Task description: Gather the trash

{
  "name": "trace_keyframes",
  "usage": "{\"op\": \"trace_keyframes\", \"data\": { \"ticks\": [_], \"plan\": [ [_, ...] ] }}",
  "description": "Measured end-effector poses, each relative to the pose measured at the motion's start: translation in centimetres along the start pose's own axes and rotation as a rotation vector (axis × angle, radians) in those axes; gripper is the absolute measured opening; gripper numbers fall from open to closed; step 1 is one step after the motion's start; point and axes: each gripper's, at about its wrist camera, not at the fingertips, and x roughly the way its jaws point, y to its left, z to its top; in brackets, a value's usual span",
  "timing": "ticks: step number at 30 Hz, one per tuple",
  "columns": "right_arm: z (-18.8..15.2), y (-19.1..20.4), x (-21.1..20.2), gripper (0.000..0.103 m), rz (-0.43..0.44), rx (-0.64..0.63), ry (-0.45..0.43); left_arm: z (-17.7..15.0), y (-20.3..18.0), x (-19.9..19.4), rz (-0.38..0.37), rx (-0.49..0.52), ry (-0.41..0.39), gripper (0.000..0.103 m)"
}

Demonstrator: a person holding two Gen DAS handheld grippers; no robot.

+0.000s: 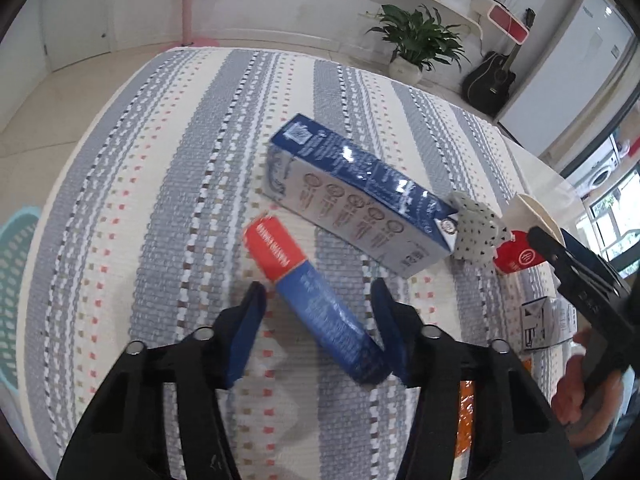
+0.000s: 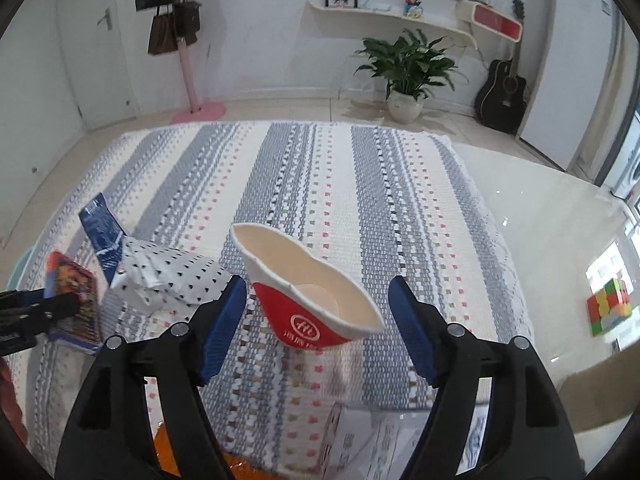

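Observation:
On the striped cloth (image 1: 160, 200) a small red-and-blue box (image 1: 316, 296) lies slantwise between the jaws of my left gripper (image 1: 318, 316). Its near end meets the right pad and the left pad stands clear, so the jaws are open. Beyond it lie a large blue-and-white carton (image 1: 352, 200), crumpled dotted paper (image 1: 476, 232) and a squashed red-and-white paper cup (image 1: 516, 252). In the right wrist view that cup (image 2: 312, 292) sits between the open jaws of my right gripper (image 2: 318, 300), with neither pad touching it. The dotted paper (image 2: 168, 276) lies to its left.
A teal basket (image 1: 16, 280) shows at the left edge. An orange wrapper (image 1: 466, 412) and a white printed box (image 2: 380, 440) lie near the cloth's front. A cardboard box (image 2: 600, 380) and a colourful cube (image 2: 608, 304) sit right. A potted plant (image 2: 404, 76) and a guitar (image 2: 502, 96) stand behind.

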Motion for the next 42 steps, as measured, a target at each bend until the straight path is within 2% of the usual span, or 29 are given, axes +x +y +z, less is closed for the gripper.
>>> {"op": "trace_keyframes", "data": {
  "ticks": [2,3,5,6,7,9,12,17,21,25,28,29,30,31,34,35,38,40,42],
  "plan": [
    [0.3,0.0,0.7,0.07,0.019,-0.005,0.009,-0.2,0.8,-0.2,-0.013,-0.008,0.004,0.039],
    [0.4,0.0,1.0,0.069,0.024,-0.005,0.018,-0.3,1.4,-0.4,-0.024,-0.01,0.007,0.03],
    [0.5,-0.2,1.8,0.051,0.05,0.011,0.041,-0.6,2.2,-0.7,-0.047,-0.013,0.009,0.027],
    [0.5,-0.2,1.9,0.039,0.073,0.016,0.054,-0.7,2.6,-1.0,-0.056,-0.014,0.007,0.026],
    [0.4,-0.2,2.0,0.032,0.1,0.025,0.066,-0.9,2.8,-1.4,-0.061,-0.01,0.002,0.025],
    [0.1,0.3,1.7,0.027,0.109,0.02,0.064,-1.1,2.8,-1.9,-0.081,0.004,-0.004,0.021],
    [-0.6,1.6,0.2,0.025,0.119,0.007,0.036,-1.5,2.5,-3.2,-0.093,0.033,-0.009,0.016],
    [-2.0,4.0,-4.6,0.025,0.135,0.008,-0.053,-3.2,3.4,-5.8,-0.073,0.076,-0.019,0.016],
    [-4.0,6.7,-8.1,0.025,0.169,-0.01,-0.081,-5.2,4.8,-8.5,0.021,0.138,-0.018,0.016],
    [-6.6,9.2,-9.3,0.025,0.223,-0.007,-0.039,-7.7,6.3,-9.7,0.1,0.182,0.04,0.016],
    [-8.5,10.7,-9.5,0.025,0.247,-0.003,-0.009,-9.3,6.8,-9.9,0.133,0.192,0.07,0.017],
    [-9.2,11.3,-9.5,0.025,0.236,-0.009,-0.002,-9.5,6.8,-10.2,0.136,0.192,0.062,0.021],
    [-9.5,11.4,-9.5,0.025,0.237,-0.011,0.004,-9.8,6.7,-10.5,0.114,0.187,0.054,0.031],
    [-10.0,11.6,-9.4,0.025,0.243,-0.003,0.017,-10.1,6.7,-10.7,0.077,0.172,0.048,0.034],
    [-10.5,11.6,-9.6,0.025,0.23,-0.011,0.03,-10.4,6.5,-10.9,-0.053,0.128,0.047,0.037],
    [-10.6,11.4,-10.0,0.025,0.223,-0.012,0.028,-10.3,6.0,-10.7,-0.075,0.124,0.048,0.038],
    [-10.7,10.5,-10.8,0.025,0.215,0.003,0.016,-10.9,5.0,-10.2,-0.112,0.128,0.052,0.039],
    [-10.8,9.9,-11.1,0.025,0.208,0.013,0.013,-10.9,4.9,-9.6,-0.094,0.12,0.051,0.04],
    [-10.8,9.5,-11.2,0.025,0.211,0.024,0.016,-10.8,5.1,-8.8,-0.076,0.091,0.047,0.056]
  ]
}}
